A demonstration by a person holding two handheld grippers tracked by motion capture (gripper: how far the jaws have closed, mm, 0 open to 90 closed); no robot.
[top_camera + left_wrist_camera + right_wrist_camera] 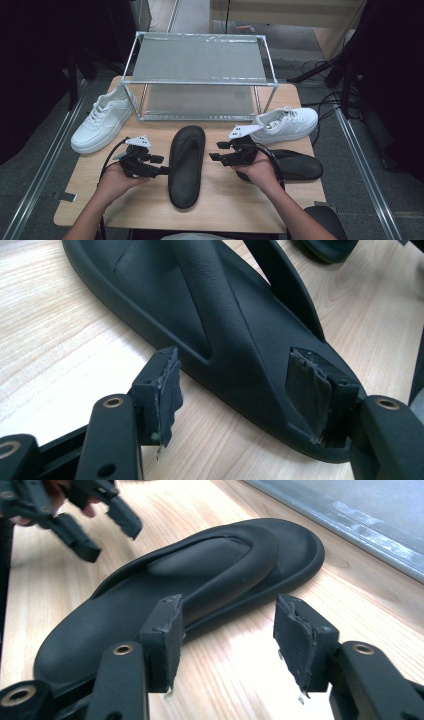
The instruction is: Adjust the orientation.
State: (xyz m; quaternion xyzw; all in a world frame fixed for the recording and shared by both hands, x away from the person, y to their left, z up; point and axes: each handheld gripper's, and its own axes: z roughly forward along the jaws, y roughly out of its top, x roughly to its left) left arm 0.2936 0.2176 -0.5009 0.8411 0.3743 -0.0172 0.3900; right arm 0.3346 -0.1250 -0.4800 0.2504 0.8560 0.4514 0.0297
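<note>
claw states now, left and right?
Left claw: open, astride the sandal's edge, not gripping.
Right claw: open, holding nothing.

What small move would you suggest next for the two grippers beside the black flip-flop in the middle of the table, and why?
Probably draw both grippers back from the black flip-flop. It lies flat on the table, and the left gripper and right gripper stand open on either side, pads off it. That suggests it has been set down, so the other flip-flop under the right hand looks next.
</note>
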